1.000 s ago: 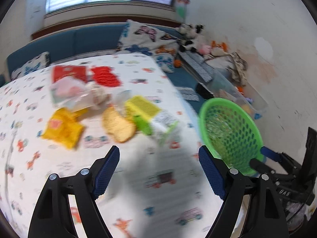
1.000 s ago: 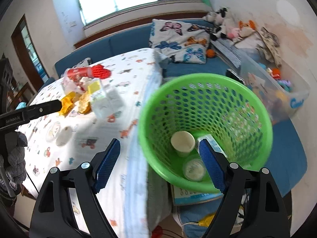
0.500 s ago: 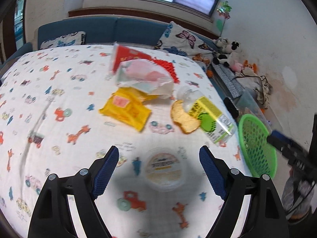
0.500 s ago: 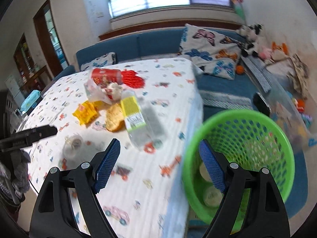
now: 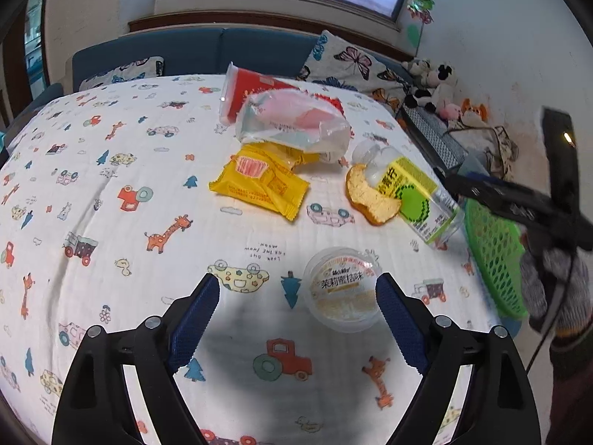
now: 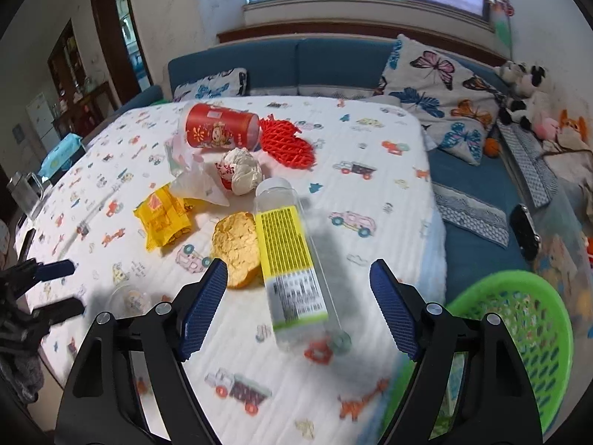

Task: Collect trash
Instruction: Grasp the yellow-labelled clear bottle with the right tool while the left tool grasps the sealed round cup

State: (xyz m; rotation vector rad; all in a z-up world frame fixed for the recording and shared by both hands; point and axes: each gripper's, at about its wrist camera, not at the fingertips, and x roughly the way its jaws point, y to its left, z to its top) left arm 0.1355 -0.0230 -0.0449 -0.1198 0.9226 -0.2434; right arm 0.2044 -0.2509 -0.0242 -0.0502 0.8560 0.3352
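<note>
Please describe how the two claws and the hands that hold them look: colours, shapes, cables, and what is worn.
Each claw, left claw and right claw, has a black angular plastic frame with silver screw heads and two flat fingers faced with dark blue ribbed pads. The hand holding the right claw wears a grey knitted glove; a thin dark cable hangs beside it.

Worktop cloth: we see soft, matt cotton.
Bottle: we see clear, shiny plastic.
Yellow wrapper: glossy.
Basket: green holey plastic.
Claw pads: bumpy blue.
</note>
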